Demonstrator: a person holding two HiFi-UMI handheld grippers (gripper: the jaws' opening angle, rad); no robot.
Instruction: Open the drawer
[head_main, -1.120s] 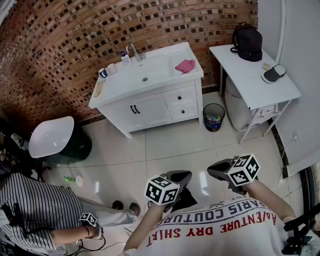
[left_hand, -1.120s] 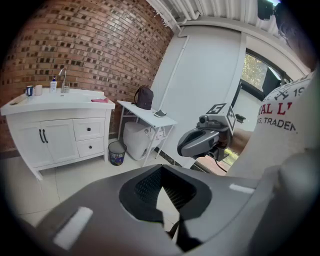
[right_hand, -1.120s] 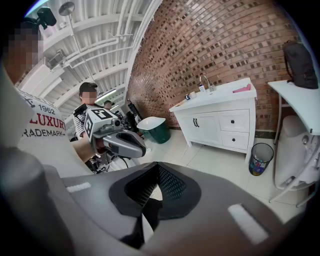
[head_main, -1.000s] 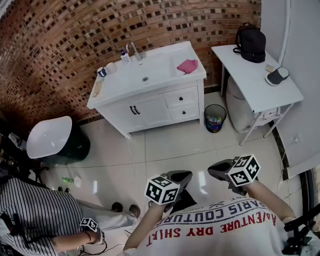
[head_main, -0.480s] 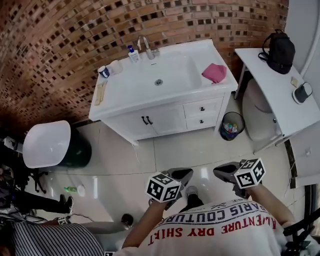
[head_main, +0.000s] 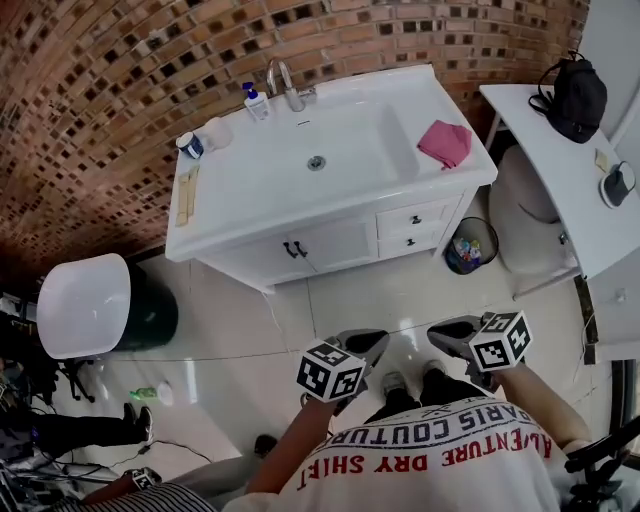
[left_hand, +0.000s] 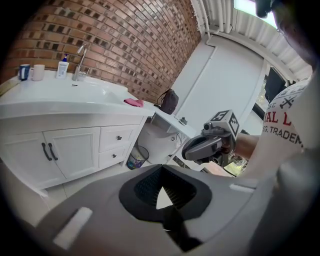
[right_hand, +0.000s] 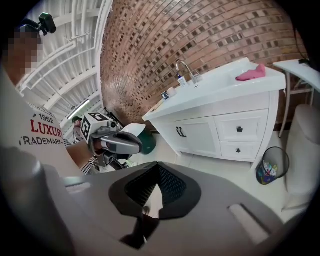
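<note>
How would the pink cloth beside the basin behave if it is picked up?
The pink cloth lies crumpled with folds, so it is probably floppy and would drape. It looks thin, so it is likely light. Being soft, it should neither roll nor break.

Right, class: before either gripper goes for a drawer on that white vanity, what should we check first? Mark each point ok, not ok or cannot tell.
1. Target in sight: upper drawer and lower drawer both show, both closed. Ok.
2. Handle free: the upper drawer's knob is bare, with nothing hanging on it. Ok.
3. Left gripper ready to take a knob: fingers together, nothing between them. Not ok.
4. Right gripper ready: fingers together, empty. Not ok.
5. Near enough: both grippers hang over the floor, well short of the vanity. Not ok.
6. Room to pull: the waste bin stands past the vanity's end, not before the drawers. Ok.
</note>
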